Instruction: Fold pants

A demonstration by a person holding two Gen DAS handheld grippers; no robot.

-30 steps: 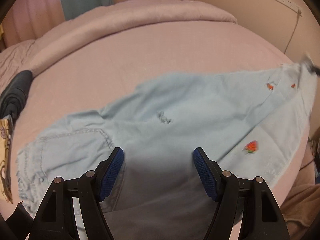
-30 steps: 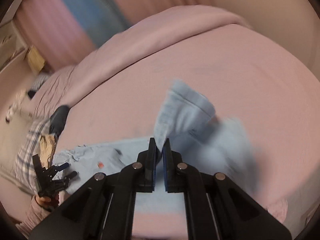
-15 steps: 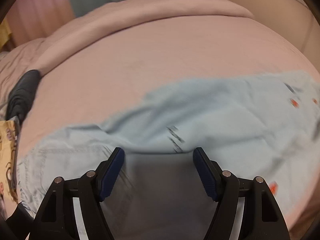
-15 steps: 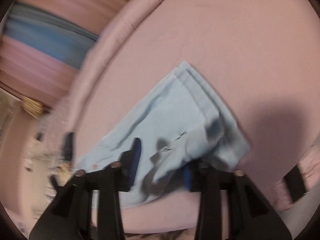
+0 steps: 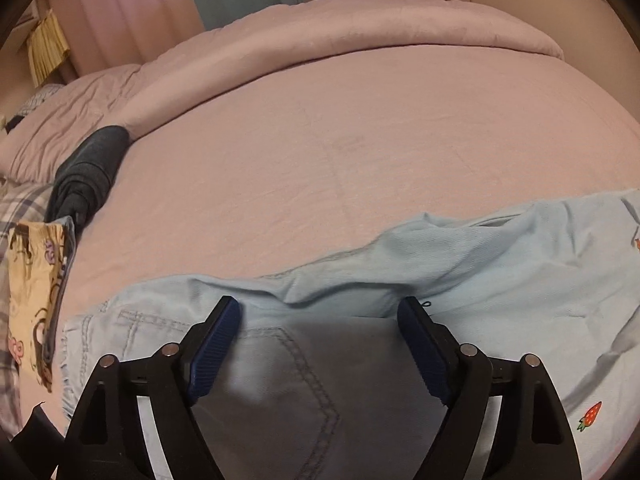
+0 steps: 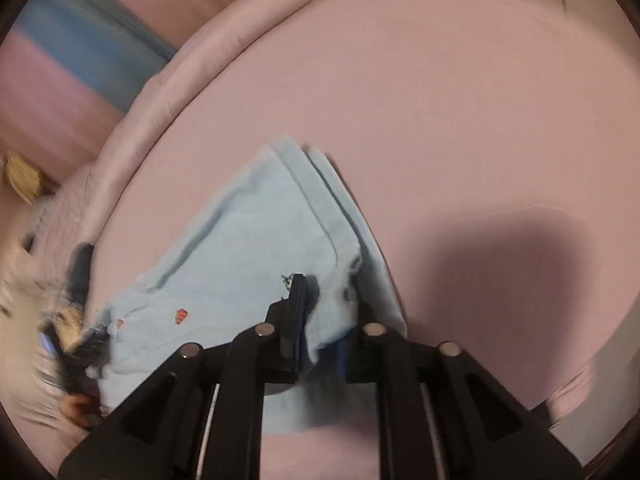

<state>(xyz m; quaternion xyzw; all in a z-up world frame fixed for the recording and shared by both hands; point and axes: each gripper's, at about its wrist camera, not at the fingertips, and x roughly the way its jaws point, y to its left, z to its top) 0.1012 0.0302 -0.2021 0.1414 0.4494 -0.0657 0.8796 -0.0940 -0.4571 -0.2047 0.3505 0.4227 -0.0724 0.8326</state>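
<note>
On pink bedsheet (image 5: 360,152): light-blue jeans (image 5: 500,280) lying half-folded. Left gripper (image 5: 320,320) spreading wider, nothing pinched, hovering over back pocket (image 5: 288,380); right gripper (image 6: 320,320) pinching a fold near hem (image 6: 316,184). Risk: denim slipping, fold skewing.

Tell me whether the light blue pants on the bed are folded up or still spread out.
Partly folded. The pants lie stretched along the pink bed, with layered hem edges stacked at the far end, not yet a compact bundle.

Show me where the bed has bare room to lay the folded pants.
Free: the pink sheet between the pants and the rolled duvet. Crowded: the sheet's left edge, with a dark garment and a patterned cloth.
</note>
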